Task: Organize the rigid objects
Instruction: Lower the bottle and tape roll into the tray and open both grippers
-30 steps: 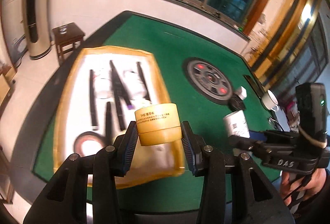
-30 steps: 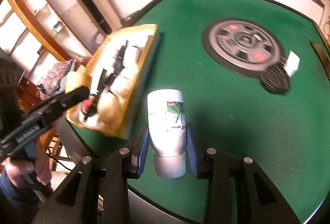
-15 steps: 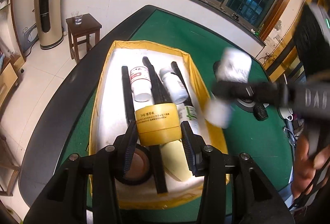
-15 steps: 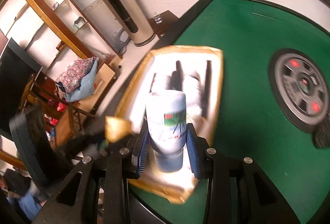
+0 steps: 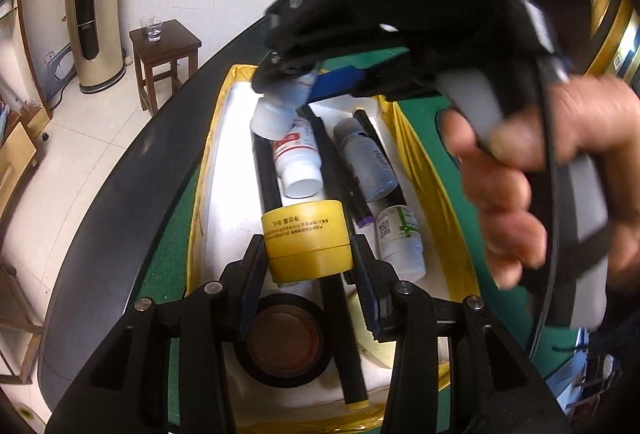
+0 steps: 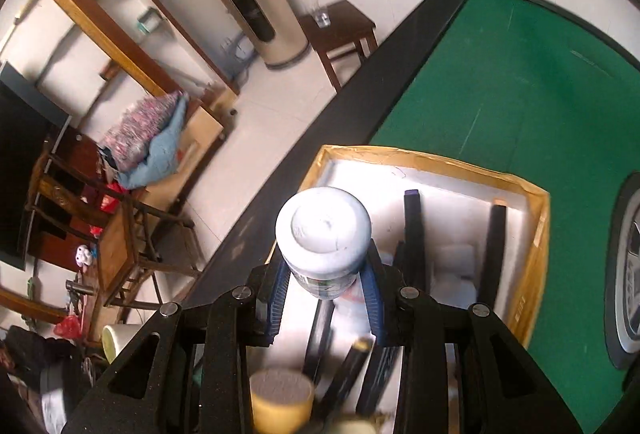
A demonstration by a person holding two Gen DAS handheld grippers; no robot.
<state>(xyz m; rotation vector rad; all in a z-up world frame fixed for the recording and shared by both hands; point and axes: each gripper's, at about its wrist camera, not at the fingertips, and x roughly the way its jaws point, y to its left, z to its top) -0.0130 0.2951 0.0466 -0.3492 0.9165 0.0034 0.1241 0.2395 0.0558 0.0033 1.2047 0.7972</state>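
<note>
Nearest in the left wrist view, the left gripper [image 5: 310, 258] has its fingers clenched on a yellow jar [image 5: 306, 240], held above the near end of a white foam tray [image 5: 224, 218] with yellow-taped edges. Under the jar lies a black tape roll [image 5: 286, 342], and beyond it, between black divider strips [image 5: 266, 174], lie a white bottle with red print [image 5: 298, 160], a grey bottle [image 5: 366, 164] and a small green-labelled bottle [image 5: 400, 240]. Farther on, the right gripper [image 6: 326, 298], fingers grasping a white bottle [image 6: 324, 238], hovers over the tray's far end, the bottle's cap pointing down at the tray. The tray rests on the green worktop [image 6: 520, 86], with a wooden stool [image 5: 164, 48] on the floor beyond.
</note>
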